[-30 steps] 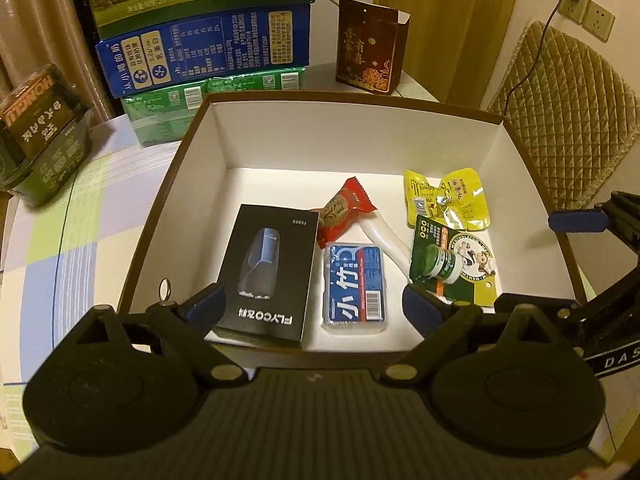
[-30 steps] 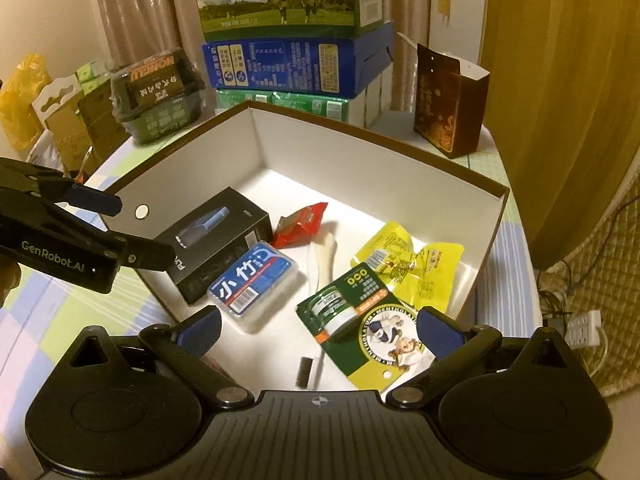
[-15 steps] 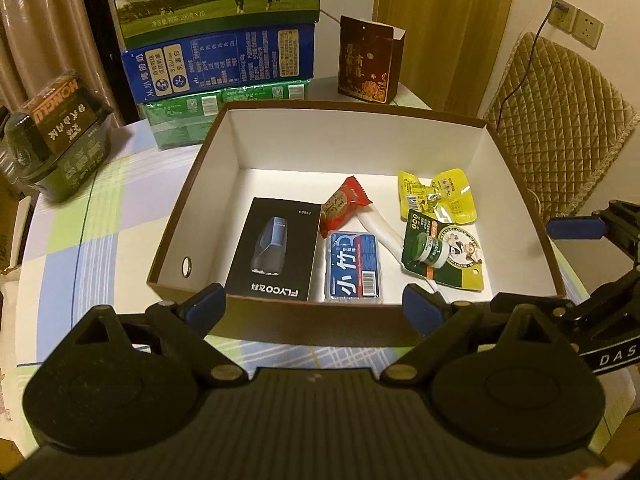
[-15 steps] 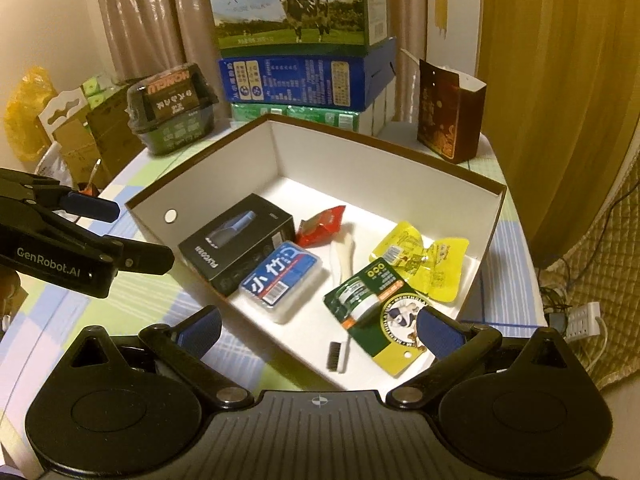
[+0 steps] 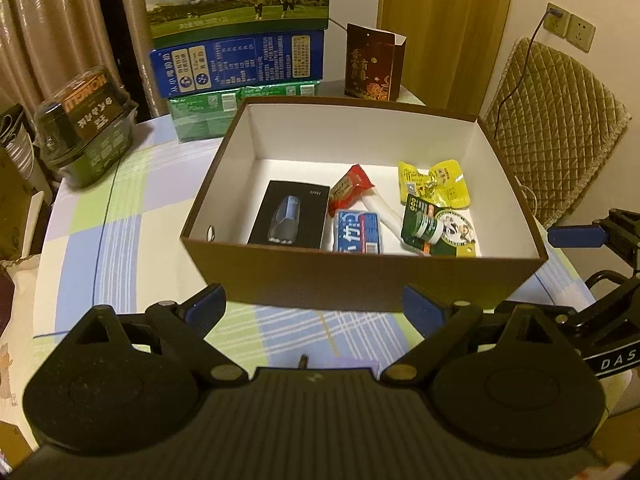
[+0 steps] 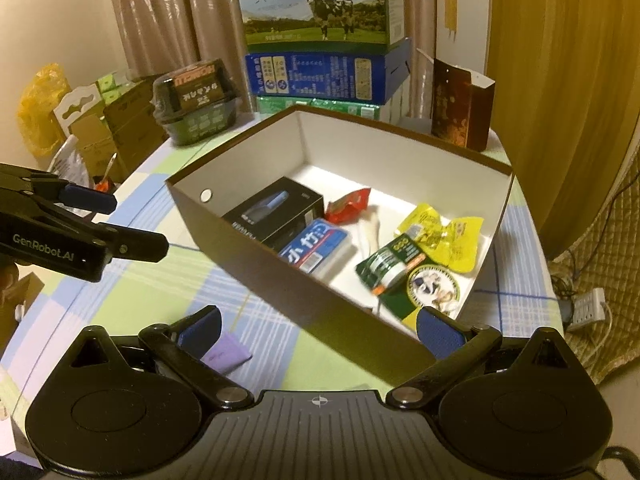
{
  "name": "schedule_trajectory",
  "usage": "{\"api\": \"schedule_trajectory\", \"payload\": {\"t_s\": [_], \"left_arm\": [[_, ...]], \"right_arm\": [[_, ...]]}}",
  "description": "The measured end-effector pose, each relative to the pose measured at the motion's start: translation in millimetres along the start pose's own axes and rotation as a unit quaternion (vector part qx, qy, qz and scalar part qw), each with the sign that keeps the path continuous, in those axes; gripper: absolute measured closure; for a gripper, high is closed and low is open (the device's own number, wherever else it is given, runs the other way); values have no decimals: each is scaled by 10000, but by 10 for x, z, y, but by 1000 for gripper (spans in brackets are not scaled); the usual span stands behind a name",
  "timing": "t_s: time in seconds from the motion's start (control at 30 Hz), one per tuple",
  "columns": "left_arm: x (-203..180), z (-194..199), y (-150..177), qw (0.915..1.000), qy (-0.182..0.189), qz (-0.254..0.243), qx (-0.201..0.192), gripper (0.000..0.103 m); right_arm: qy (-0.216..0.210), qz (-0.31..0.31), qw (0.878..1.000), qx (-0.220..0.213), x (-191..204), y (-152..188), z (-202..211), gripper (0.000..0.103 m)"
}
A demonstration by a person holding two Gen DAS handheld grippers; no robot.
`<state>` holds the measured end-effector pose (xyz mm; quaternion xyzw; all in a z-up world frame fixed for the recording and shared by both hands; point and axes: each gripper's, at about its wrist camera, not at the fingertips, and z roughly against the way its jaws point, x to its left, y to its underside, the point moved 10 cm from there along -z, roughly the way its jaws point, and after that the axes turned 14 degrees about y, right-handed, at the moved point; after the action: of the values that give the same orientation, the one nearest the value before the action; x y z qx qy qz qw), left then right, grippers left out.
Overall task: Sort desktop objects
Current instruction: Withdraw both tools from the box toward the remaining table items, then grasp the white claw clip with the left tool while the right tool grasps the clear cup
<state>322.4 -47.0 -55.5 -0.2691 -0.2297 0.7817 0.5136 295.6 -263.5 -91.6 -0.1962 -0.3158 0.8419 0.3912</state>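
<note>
A brown box with a white inside (image 5: 360,276) (image 6: 304,292) stands on the checked tablecloth. In it lie a black shaver box (image 5: 290,220) (image 6: 272,212), a blue-and-white pack (image 5: 356,236) (image 6: 314,246), a red snack packet (image 5: 350,192), a white tube (image 5: 384,212), a yellow packet (image 5: 436,184) (image 6: 448,232) and a green card with a small bottle (image 5: 432,228) (image 6: 400,272). My left gripper (image 5: 314,312) is open and empty in front of the box. My right gripper (image 6: 318,330) is open and empty at the box's near corner. A small purple item (image 6: 226,354) lies by its left finger.
Stacked milk cartons (image 5: 240,28) stand behind the box, with a dark red gift bag (image 5: 372,64) to their right. A dark green package (image 5: 86,120) sits at the left. A quilted chair (image 5: 556,128) is to the right. Cardboard boxes (image 6: 108,128) stand beyond the table's left edge.
Both grippers have pulled back and up from over the box, so the box looks smaller and farther. Its contents have not moved. The purple item has come into view.
</note>
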Motion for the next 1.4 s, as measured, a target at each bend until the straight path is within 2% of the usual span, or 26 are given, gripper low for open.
{"api": "schedule_trajectory", "payload": {"t_s": [0.37,0.7,0.9,1.4], "left_arm": [[77,306,512,9997,-70,219,112,10],[138,329,1146,9965,-51,577,598,10],[124,284,1409,9940,1,718,828,10],[192,-28,1685,9893,61,976,1079,11]], "right_arm": [[13,-70,9999,133,84,297,138,2],[55,-79,9982,590,97,726,82,2],[37,-73,9965,830,112,926,36,2],[202,-108,9929,1167,2,1149,-171,2]]}}
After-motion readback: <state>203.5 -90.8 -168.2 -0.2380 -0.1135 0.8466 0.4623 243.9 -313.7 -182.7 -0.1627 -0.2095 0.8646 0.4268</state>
